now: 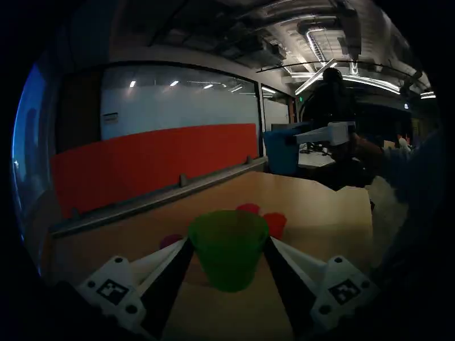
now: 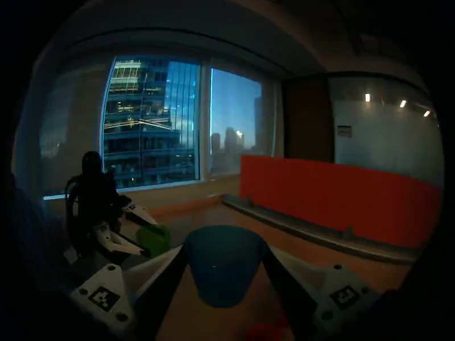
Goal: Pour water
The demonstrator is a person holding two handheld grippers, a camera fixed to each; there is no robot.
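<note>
A green cup (image 1: 228, 250) stands upright between the fingers of my left gripper (image 1: 227, 245), which is shut on its sides just above the wooden table (image 1: 324, 199). Farther off to the right, my right gripper (image 1: 291, 140) holds a blue cup (image 1: 281, 152) raised above the table's far side. In the right gripper view that blue cup (image 2: 223, 264) sits upright in the shut right gripper (image 2: 223, 251). To its left, lower down, the left gripper (image 2: 136, 237) carries the green cup (image 2: 153, 239). I cannot tell whether either cup holds water.
Two red cups (image 1: 248, 208) (image 1: 276, 223) and a pinkish one (image 1: 169, 240) sit on the table beyond the green cup. An orange partition (image 1: 153, 159) with a grey rail (image 1: 170, 193) bounds the table's far side. A red object (image 2: 264, 332) lies below the blue cup. Windows (image 2: 153, 125) lie behind.
</note>
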